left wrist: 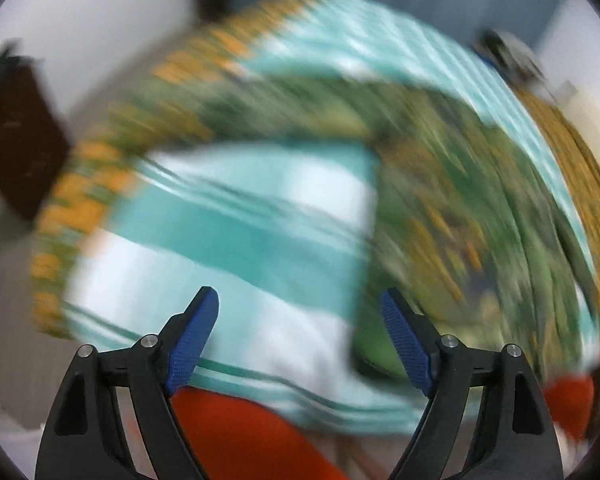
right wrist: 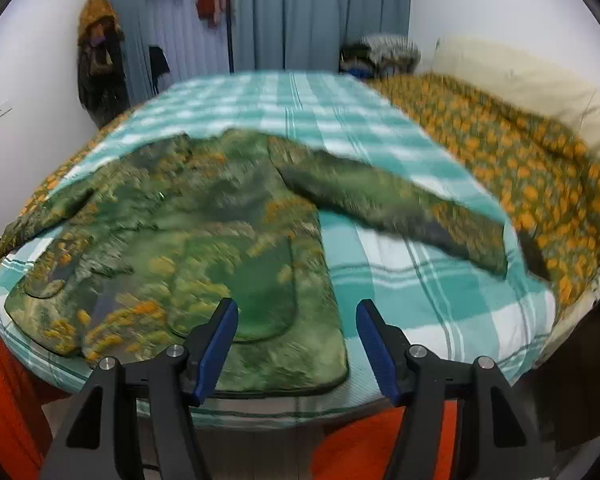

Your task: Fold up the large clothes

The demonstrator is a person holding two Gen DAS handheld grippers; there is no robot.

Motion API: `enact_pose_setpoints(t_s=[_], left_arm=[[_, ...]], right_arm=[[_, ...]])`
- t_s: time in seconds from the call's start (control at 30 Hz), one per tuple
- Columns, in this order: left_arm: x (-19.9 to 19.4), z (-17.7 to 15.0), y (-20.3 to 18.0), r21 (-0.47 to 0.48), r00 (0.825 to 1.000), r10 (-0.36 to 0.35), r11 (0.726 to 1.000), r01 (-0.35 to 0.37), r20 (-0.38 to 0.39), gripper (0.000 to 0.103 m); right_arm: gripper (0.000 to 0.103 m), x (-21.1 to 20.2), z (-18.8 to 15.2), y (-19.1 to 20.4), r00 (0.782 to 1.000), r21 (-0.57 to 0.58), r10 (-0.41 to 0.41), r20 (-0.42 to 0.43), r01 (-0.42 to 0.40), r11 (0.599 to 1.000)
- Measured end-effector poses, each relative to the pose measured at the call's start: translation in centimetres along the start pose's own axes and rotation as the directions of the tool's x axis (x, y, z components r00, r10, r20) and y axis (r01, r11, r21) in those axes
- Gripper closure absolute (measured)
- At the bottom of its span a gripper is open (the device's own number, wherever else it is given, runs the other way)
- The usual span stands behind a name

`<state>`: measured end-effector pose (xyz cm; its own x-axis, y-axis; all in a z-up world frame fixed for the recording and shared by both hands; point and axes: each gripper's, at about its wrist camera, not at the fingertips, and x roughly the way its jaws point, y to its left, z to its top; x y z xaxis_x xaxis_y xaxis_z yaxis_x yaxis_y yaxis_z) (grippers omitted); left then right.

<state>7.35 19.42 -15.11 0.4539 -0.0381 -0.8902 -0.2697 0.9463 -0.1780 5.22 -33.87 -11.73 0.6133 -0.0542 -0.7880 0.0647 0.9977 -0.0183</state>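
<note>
Here, in your left view, the left gripper [left wrist: 298,336] gapes wide and empty over the checked blanket [left wrist: 236,236], the green jacket [left wrist: 452,208] blurred just beside it. In your right view, the right gripper [right wrist: 296,340] is wide too, above the jacket's near hem; grab that hem squarely before folding.

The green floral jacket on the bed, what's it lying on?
The green floral jacket lies spread on a teal and white checked blanket, one sleeve reaching toward the orange-flowered quilt. Whatever is beneath the jacket beyond that blanket is covered.
</note>
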Motion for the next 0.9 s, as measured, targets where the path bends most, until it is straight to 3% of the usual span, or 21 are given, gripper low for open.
enact_pose_setpoints(t_s=[0.1,0.2,0.3,0.37,0.43,0.47,0.53,0.57,0.6,0.7,0.9], left_arm=[[3.4,-0.8,-2.7,0.091,0.996,-0.019,0.995,0.027,-0.090,0.019],[6.2,-0.9,-4.0,0.058,0.982,-0.088,0.993,0.098,-0.167,0.019],[7.1,-1.0,-5.0,0.057,0.976,-0.116,0.990,0.129,-0.186,0.019],[7.2,-1.3,-5.7,0.088,0.973,-0.120,0.986,0.139,-0.196,0.036],[6.8,-1.8,-6.0,0.102,0.973,-0.115,0.985,0.137,-0.200,0.075],[6.9,-1.8,-6.2,0.105,0.974,-0.111,0.985,0.133,-0.198,0.079],[6.6,-1.7,-6.0,0.095,0.974,-0.120,0.986,0.140,-0.191,0.086],[6.4,-1.5,-5.9,0.090,0.974,-0.124,0.986,0.143,-0.188,0.087],[6.2,-1.5,-5.7,0.090,0.975,-0.126,0.986,0.144,-0.183,0.089],[5.4,-1.6,-5.5,0.100,0.978,-0.123,0.985,0.141,-0.170,0.091],[4.0,-2.7,-6.0,0.141,0.979,-0.119,0.980,0.143,-0.168,0.092]], right_arm=[[0.040,3.3,-0.3,-2.3,0.992,0.023,0.018,-0.128,-0.015,1.000],[0.040,5.9,-0.9,-3.7,0.973,0.058,0.077,-0.217,-0.066,0.996],[0.040,8.4,-1.6,-4.2,0.959,0.076,0.101,-0.266,-0.084,0.994],[0.040,10.2,-2.0,-4.4,0.939,0.125,0.168,-0.302,-0.135,0.983],[0.040,11.8,-2.4,-4.4,0.914,0.188,0.245,-0.323,-0.191,0.963],[0.040,12.2,-2.4,-4.3,0.909,0.205,0.262,-0.324,-0.203,0.957],[0.040,12.3,-2.3,-4.1,0.912,0.208,0.265,-0.312,-0.206,0.956],[0.048,12.2,-2.3,-4.0,0.916,0.203,0.262,-0.305,-0.206,0.957],[0.064,12.1,-2.2,-3.8,0.919,0.197,0.258,-0.300,-0.205,0.959],[0.086,11.0,-2.1,-3.6,0.933,0.178,0.236,-0.271,-0.192,0.965],[0.089,8.4,-1.5,-3.1,0.953,0.122,0.179,-0.246,-0.152,0.981]])
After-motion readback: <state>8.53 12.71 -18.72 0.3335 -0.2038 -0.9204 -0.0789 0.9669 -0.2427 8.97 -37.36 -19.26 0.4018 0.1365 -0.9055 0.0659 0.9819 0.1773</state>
